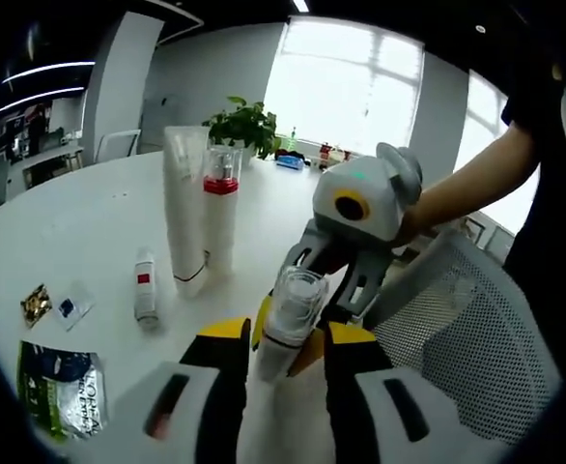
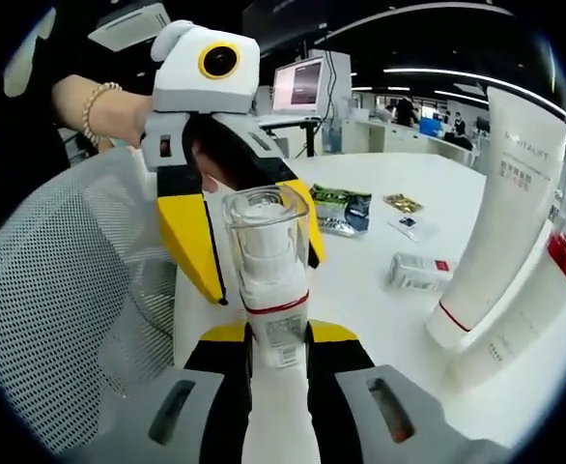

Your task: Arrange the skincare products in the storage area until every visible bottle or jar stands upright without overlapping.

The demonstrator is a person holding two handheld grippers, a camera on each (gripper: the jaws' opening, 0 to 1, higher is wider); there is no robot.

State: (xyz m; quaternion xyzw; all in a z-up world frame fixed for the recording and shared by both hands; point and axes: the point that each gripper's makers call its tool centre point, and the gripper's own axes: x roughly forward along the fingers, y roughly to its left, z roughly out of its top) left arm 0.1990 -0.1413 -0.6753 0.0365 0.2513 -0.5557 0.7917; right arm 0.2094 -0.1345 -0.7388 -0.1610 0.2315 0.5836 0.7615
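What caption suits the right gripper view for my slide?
Both grippers meet at a clear-capped pump bottle beside a mesh chair.

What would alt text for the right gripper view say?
A clear-capped spray bottle stands upright between the right gripper jaws, with the left gripper closing around it from behind. A tall white tube stands on the white table at right.

We note a clear-capped pump bottle (image 2: pixel 267 280) with a red band, upright at the table edge. A tall white tube (image 1: pixel 183 208) stands on its cap, touching a clear bottle with a red collar (image 1: pixel 220 208). A small white bottle with a red label (image 1: pixel 145 285) lies on its side nearby.
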